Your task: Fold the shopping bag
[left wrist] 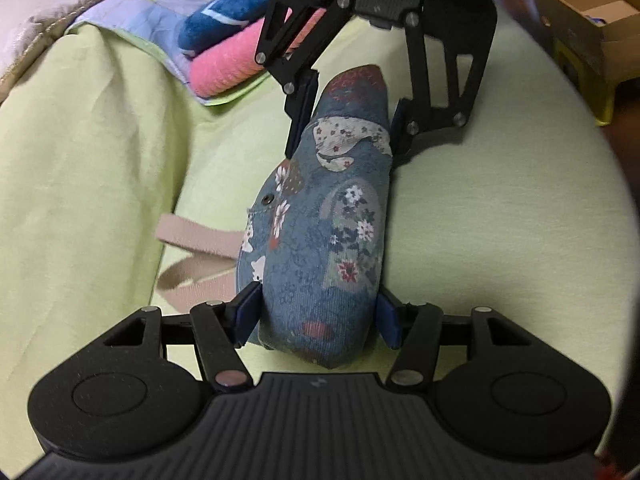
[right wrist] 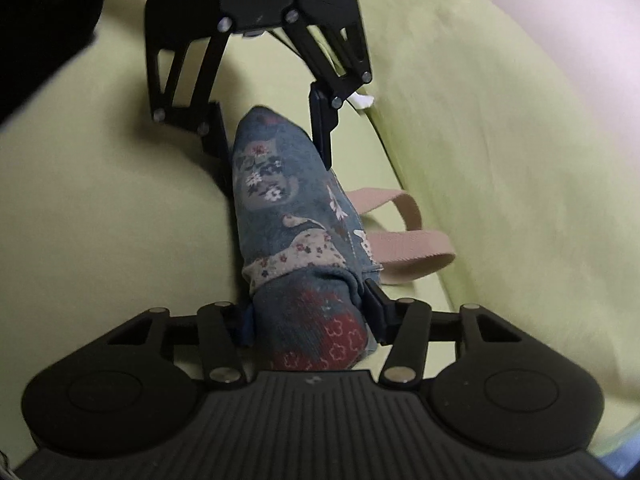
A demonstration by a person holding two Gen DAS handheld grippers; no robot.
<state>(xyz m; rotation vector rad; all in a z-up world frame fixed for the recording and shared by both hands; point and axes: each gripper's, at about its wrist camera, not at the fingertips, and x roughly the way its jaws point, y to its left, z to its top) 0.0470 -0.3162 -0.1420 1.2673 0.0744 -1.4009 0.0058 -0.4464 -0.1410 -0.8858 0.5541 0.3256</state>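
Note:
The shopping bag (left wrist: 320, 232) is blue floral cloth, folded into a thick roll lying on a light green sheet (left wrist: 500, 220). Its beige handles (left wrist: 196, 256) stick out to the left. My left gripper (left wrist: 318, 316) is shut on the near end of the roll. My right gripper (left wrist: 344, 120) faces it and is shut on the far end. In the right wrist view the bag (right wrist: 296, 232) runs from my right gripper (right wrist: 308, 320) to my left gripper (right wrist: 276, 136), with the handles (right wrist: 404, 240) out to the right.
A pink towel (left wrist: 228, 64) and a blue towel (left wrist: 224, 16) lie on a patterned cloth (left wrist: 152, 12) at the back left. A cardboard box (left wrist: 592, 12) stands at the back right. The sheet rises in a fold (left wrist: 80, 160) on the left.

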